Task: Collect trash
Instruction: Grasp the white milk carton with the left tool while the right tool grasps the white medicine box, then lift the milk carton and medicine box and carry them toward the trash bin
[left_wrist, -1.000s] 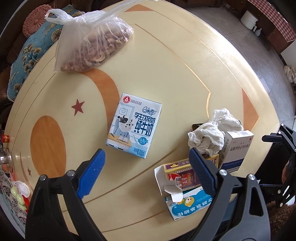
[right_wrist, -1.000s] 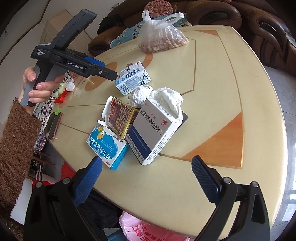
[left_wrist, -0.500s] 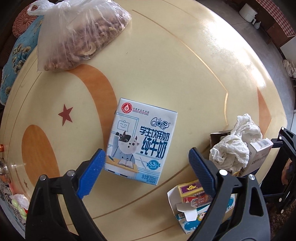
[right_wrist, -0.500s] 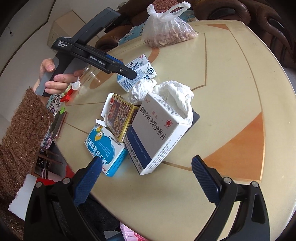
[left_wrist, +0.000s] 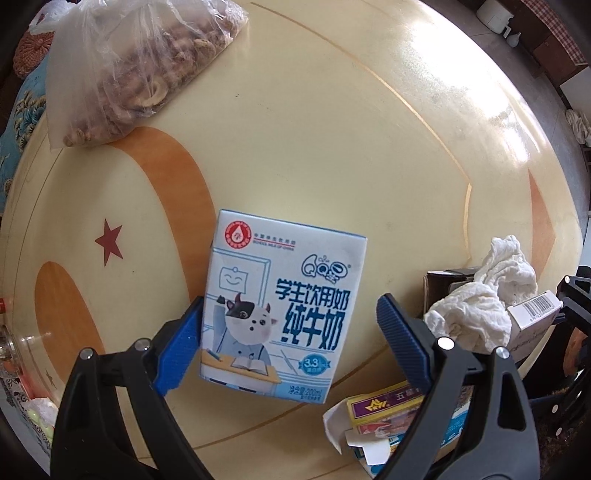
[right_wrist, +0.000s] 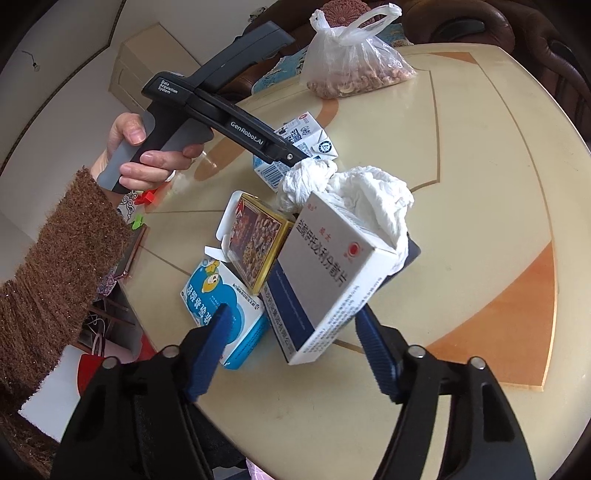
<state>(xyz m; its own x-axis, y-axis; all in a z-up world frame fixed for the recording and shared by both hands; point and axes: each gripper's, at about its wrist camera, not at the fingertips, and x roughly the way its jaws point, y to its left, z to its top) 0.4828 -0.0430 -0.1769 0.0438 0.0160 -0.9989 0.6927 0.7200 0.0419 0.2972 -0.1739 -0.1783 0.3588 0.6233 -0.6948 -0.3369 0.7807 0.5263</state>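
A blue-and-white milk carton (left_wrist: 280, 306) lies on the round cream table (left_wrist: 351, 140). My left gripper (left_wrist: 291, 336) is open with its jaws on either side of the carton's near end; the left pad sits at its edge. In the right wrist view, my right gripper (right_wrist: 295, 347) is open around the near end of a white medicine box (right_wrist: 328, 273). Crumpled white tissue (right_wrist: 354, 195) lies behind that box. A gold card box (right_wrist: 255, 240) and a blue medicine box (right_wrist: 221, 306) lie beside it. The carton also shows there (right_wrist: 314, 136).
A plastic bag of nuts (left_wrist: 136, 62) lies at the table's far side, also in the right wrist view (right_wrist: 351, 70). A sofa with cushions (right_wrist: 480, 22) stands behind the table. A phone (right_wrist: 129, 254) lies near the table's left edge.
Both grippers moved forward and down. The left now straddles the milk carton. The right now straddles the white medicine box, and its jaws have narrowed.
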